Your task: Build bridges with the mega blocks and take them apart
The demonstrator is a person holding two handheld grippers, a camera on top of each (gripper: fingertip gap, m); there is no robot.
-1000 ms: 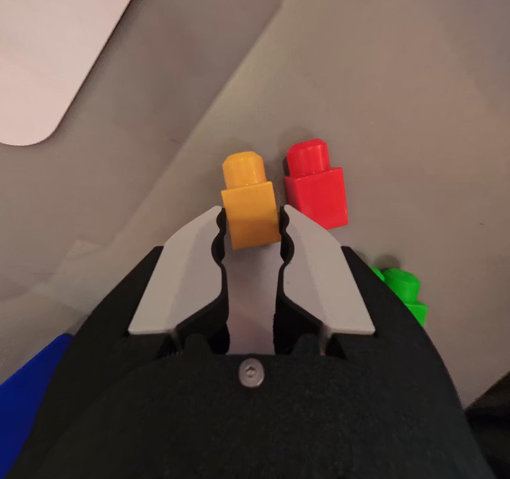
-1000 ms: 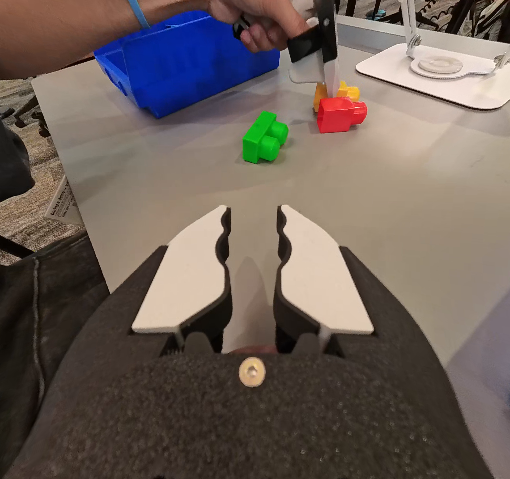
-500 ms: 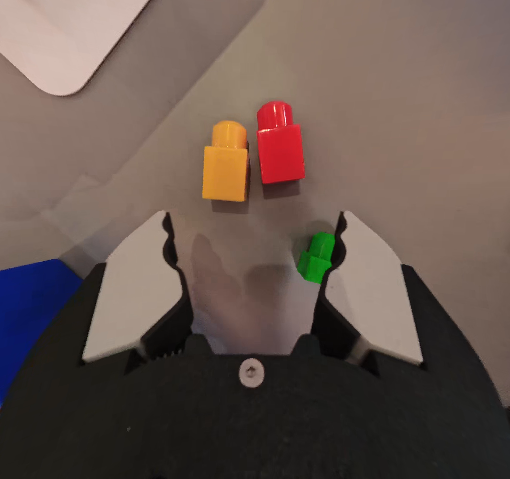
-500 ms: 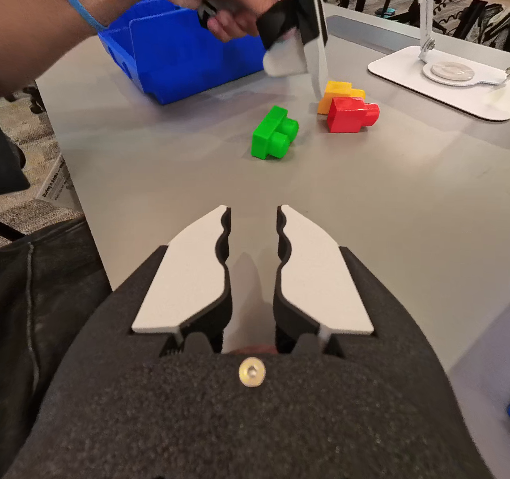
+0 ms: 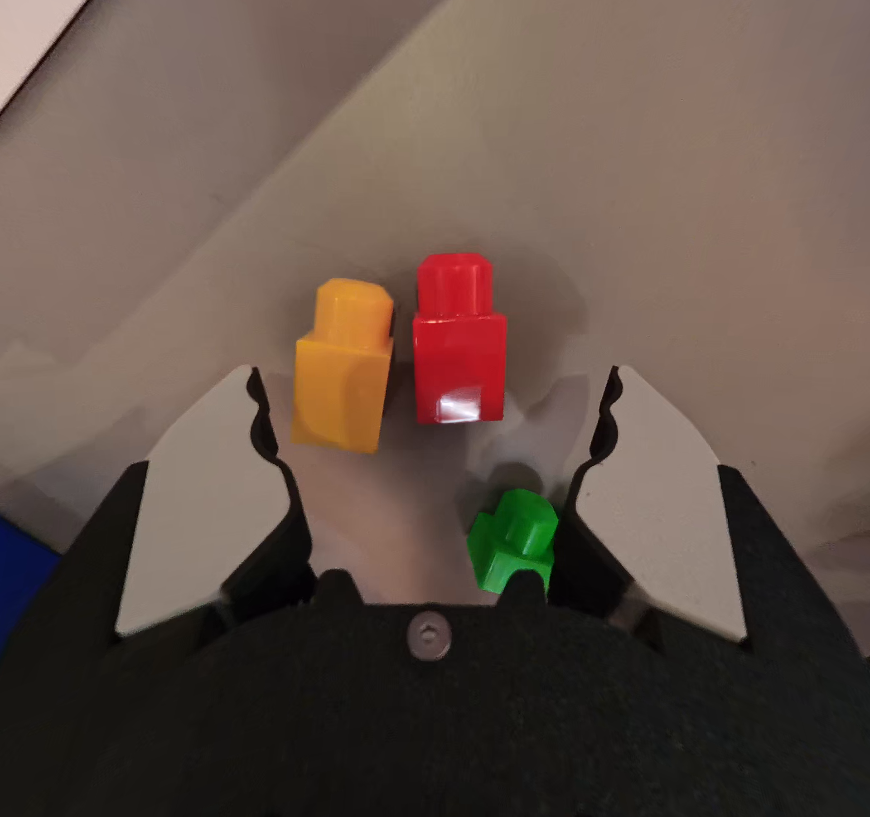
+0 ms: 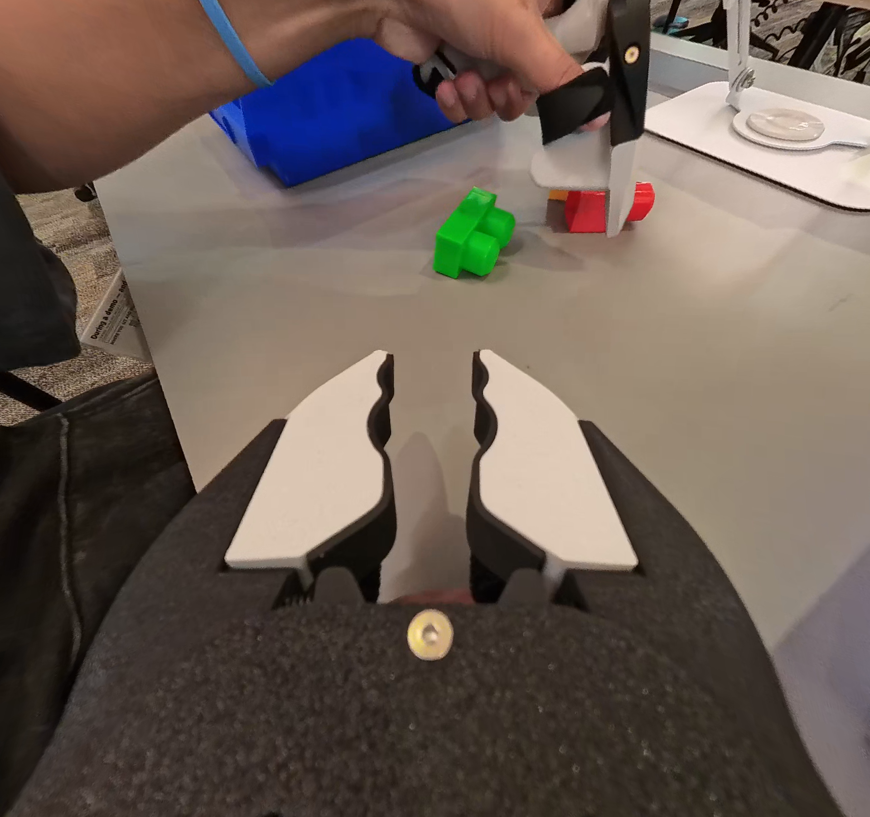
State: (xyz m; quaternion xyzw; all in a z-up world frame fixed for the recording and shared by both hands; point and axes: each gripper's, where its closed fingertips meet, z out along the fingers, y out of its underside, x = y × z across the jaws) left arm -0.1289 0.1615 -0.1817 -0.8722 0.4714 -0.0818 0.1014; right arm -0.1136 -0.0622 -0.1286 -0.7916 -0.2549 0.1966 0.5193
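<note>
Left gripper (image 5: 430, 373): jaws spread wide, empty, over orange block (image 5: 341, 370) beside red block (image 5: 459, 347). Green block (image 6: 473, 234) and blue bin (image 6: 329, 116) are noted nearby on the bench (image 6: 659, 347). Right gripper (image 6: 430, 359): jaws slightly parted, empty.

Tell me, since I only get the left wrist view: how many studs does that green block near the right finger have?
Observer: Two. The right wrist view shows the whole green block lying on its side.
Operator: What's the blue patch at my left edge?
Observer: A blue bin, standing on the table behind the green block.
Operator: And the other gripper?
Observer: The right gripper is open and empty, well short of the green block.
</note>
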